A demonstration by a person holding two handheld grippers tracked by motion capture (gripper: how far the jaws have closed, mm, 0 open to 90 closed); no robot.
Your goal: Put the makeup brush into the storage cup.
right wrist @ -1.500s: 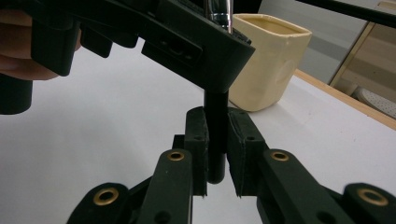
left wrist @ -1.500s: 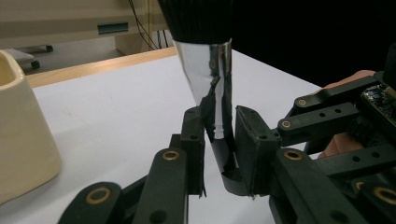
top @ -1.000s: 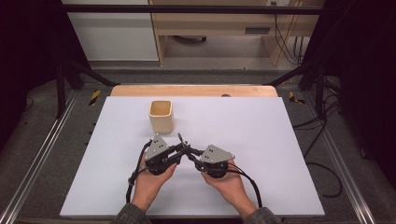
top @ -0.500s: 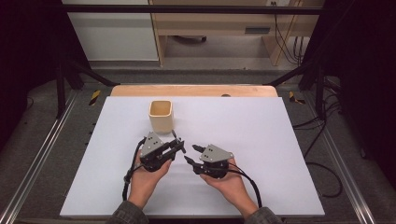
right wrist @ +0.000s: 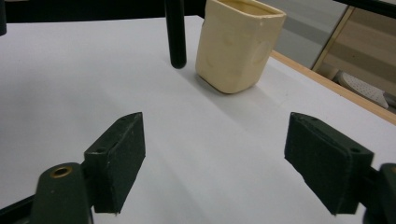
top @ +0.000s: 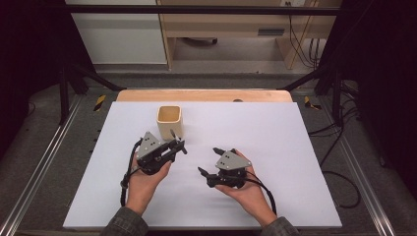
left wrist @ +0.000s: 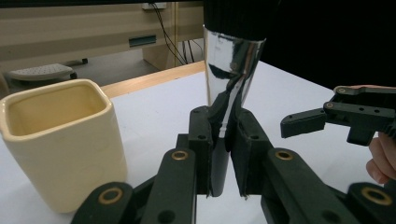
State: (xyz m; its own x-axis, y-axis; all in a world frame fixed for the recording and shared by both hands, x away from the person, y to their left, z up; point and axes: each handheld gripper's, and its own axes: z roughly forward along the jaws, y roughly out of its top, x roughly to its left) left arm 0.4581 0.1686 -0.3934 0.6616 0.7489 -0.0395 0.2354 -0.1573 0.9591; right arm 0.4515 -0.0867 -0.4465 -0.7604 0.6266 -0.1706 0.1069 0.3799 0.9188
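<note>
Left tool [top: 178, 145] clenched on the pen [left wrist: 229, 79], right tool [top: 217, 161] released – lift it upright, tip-first over the cup [top: 170, 120].

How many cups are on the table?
1. The cream cup stands on the white table toward its far side, just beyond the left gripper. Nothing seems hidden.

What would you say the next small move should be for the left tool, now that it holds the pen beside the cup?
Probably carry the pen over the cream cup's open mouth and lower it in. The left tool is shut on the pen, which stands roughly upright right beside the cup. The right tool has just been opening, with nothing between its jaws, so the left alone carries it.
</note>
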